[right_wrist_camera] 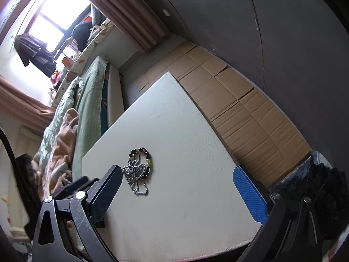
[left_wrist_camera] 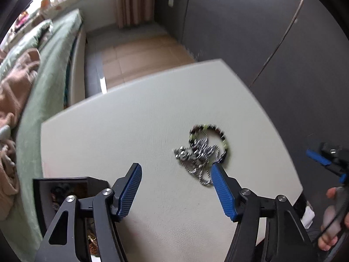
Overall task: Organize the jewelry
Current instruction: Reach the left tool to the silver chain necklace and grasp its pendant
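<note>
Box: I see a dark open jewelry box (left_wrist_camera: 63, 194) at the tabletop's (left_wrist_camera: 135, 126) left edge, partly behind my left fingers.
Left gripper (left_wrist_camera: 176, 170): fingers spread wide, holding nothing, above the tabletop.
Jewelry: a beaded bracelet (left_wrist_camera: 216, 139) and a silver chain (left_wrist_camera: 200, 157) lie tangled together mid-tabletop; the chain reaches my left gripper's right fingertip.
Right gripper (right_wrist_camera: 176, 170): fingers wide apart, empty, jewelry just beyond them.

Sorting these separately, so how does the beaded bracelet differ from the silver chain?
The beaded bracelet is a closed ring of dark and yellow-green beads; the silver chain is thin, metallic and loosely tangled. The bracelet holds a round shape; the chain sprawls in loops towards the camera. Both lie overlapping on the white table.
</note>
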The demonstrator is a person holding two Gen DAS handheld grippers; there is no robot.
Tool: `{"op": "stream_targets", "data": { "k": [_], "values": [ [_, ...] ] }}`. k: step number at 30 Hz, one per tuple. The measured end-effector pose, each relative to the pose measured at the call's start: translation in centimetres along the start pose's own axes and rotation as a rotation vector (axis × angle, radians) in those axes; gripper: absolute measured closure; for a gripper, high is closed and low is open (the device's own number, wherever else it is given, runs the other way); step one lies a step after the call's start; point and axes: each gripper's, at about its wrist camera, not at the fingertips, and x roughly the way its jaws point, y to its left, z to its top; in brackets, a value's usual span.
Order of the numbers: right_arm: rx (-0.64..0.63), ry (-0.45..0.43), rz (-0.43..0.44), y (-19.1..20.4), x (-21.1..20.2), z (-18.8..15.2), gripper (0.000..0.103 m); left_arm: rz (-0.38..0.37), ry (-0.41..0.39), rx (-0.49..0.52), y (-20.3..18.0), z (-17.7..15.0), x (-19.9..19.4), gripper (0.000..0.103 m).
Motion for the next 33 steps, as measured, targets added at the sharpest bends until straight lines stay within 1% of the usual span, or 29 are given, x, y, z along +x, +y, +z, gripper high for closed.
{"op": "stream_targets", "data": {
  "k": [4, 7, 8, 13, 16, 19, 21, 24, 28, 30, 31, 33],
  "values": [
    [0.012, 0.008, 0.002, -0.2, 0.5, 0.4, 0.000, 0.001, 0.040, -0.032, 0.7, 0.4, 1.9, 0.037],
    [0.016, 0.011, 0.003, -0.1, 0.8, 0.7, 0.000, 0.015, 0.047, -0.064, 1.1, 0.9, 3.0, 0.044],
    [0.016, 0.013, 0.002, 0.1, 1.0, 0.8, 0.000, 0.025, 0.044, -0.069, 1.2, 1.1, 3.4, 0.044],
    [0.015, 0.029, -0.006, 0.8, 2.2, 1.6, 0.000, 0.049, 0.041, -0.051, 0.7, 1.7, 4.6, 0.044],
    [0.010, 0.039, -0.010, 1.0, 2.6, 1.8, 0.000, 0.109, 0.046, -0.018, 0.1, 1.7, 5.2, 0.044],
    [0.002, 0.048, -0.018, 1.2, 3.0, 1.8, 0.000, 0.131, 0.049, -0.009, -0.1, 1.7, 5.2, 0.044],
    [0.002, 0.054, -0.022, 1.1, 3.1, 1.8, 0.000, 0.117, 0.062, -0.019, 0.0, 1.5, 5.1, 0.044],
    [0.006, 0.058, -0.024, 0.9, 3.1, 1.7, 0.000, 0.062, 0.096, -0.035, -0.1, 0.9, 5.1, 0.045],
    [0.040, 0.052, -0.017, 0.0, 2.6, 1.7, 0.000, 0.047, 0.115, -0.002, -0.8, -0.2, 4.7, 0.045],
    [0.059, 0.048, -0.010, -0.4, 2.3, 1.6, 0.000, 0.018, 0.118, -0.005, -1.1, -0.7, 4.4, 0.045],
    [0.065, 0.047, -0.006, -0.5, 2.2, 1.6, 0.000, 0.016, 0.117, 0.003, -1.4, -0.9, 4.3, 0.045],
    [0.072, 0.049, -0.002, -0.7, 2.2, 1.6, 0.000, 0.038, 0.126, 0.033, -2.0, -1.4, 4.4, 0.045]
  ]
}}
